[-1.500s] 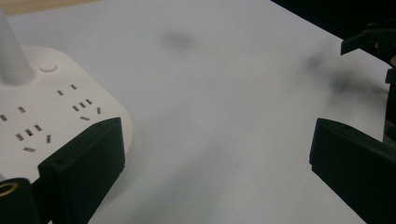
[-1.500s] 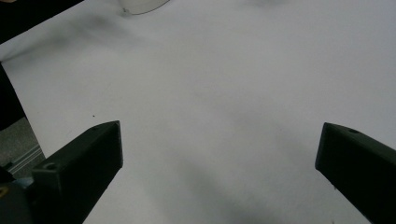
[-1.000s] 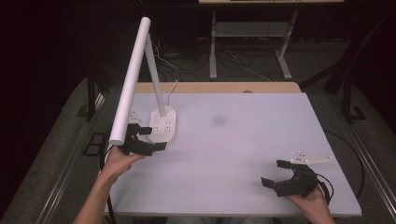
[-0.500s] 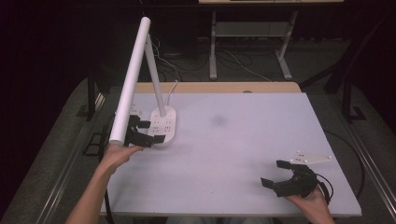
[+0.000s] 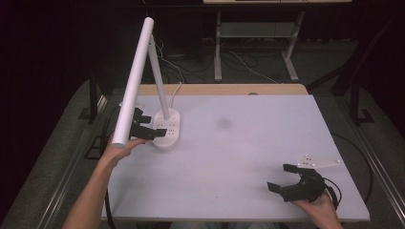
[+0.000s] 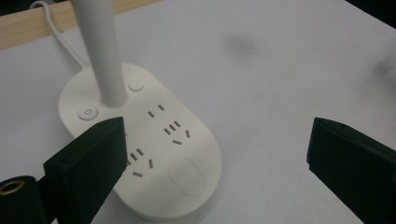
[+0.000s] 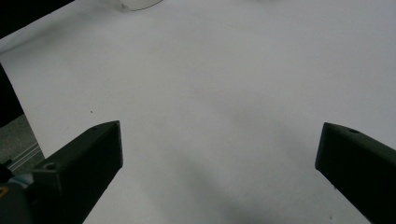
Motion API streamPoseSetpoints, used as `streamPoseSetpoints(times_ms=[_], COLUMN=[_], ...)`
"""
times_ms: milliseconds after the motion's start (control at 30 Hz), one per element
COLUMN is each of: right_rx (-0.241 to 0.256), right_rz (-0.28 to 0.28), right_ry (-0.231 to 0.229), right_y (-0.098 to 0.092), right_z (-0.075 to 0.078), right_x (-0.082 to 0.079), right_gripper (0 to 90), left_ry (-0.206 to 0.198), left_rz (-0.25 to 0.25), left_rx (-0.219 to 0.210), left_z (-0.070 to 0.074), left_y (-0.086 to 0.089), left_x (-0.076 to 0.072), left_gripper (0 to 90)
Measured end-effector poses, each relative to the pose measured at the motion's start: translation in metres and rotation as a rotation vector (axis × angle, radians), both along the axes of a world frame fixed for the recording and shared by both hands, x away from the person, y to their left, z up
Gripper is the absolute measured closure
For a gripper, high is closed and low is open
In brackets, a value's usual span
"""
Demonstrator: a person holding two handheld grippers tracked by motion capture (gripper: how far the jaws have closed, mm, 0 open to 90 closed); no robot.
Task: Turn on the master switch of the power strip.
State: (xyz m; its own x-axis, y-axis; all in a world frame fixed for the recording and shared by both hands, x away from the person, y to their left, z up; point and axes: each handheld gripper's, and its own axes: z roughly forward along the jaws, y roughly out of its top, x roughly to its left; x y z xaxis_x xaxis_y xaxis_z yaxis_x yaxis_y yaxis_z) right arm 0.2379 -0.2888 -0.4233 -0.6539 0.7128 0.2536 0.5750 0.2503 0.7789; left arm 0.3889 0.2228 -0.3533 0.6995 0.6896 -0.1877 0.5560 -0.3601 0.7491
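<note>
I hold the left gripper (image 5: 152,130) over the near end of the desk lamp's base (image 6: 154,154), jaws spread wide and gripping nothing; one jaw hangs above the base's socket face, the other stands well off over the bare table (image 5: 248,143). Directly ahead of this gripper rises the lamp's white stem (image 6: 100,51), with the power button (image 6: 88,113) just beside its foot and a second small round button (image 6: 136,86) on the stem's far side. The long white lamp head (image 5: 133,81) slants up and over my hand. I judge the lamp to be hard, smooth plastic, slippery under the jaws, with most of its weight low in the base and a top-heavy arm that could swing or tip if grabbed high. The safest hold looks to be low on the stem or across the base's narrow width; a button needs only a light downward touch. The right gripper (image 5: 289,181) rests well apart at the table's near corner, jaws equally wide and empty.
</note>
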Motion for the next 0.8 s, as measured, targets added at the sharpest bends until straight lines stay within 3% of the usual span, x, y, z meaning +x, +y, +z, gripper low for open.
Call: streamPoseSetpoints(times_ms=[233, 533, 800], right_rx=[0.004, 0.004, 0.012], right_rz=[-0.002, 0.000, -0.004], right_ry=[0.001, -0.002, -0.003], right_y=[-0.001, -0.002, -0.005], right_z=[-0.001, 0.000, -0.001], right_x=[0.000, -0.001, -0.002], right_gripper=[0.1, 0.2, 0.2], left_ry=[-0.004, -0.010, 0.011], left_rz=[0.017, 0.024, 0.073], left_rx=[-0.006, 0.016, 0.020], left_z=[0.002, 0.004, 0.004], left_y=[0.006, 0.007, 0.017], left_x=[0.013, 0.029, 0.041], left_gripper=[5.4, 10.4, 16.1])
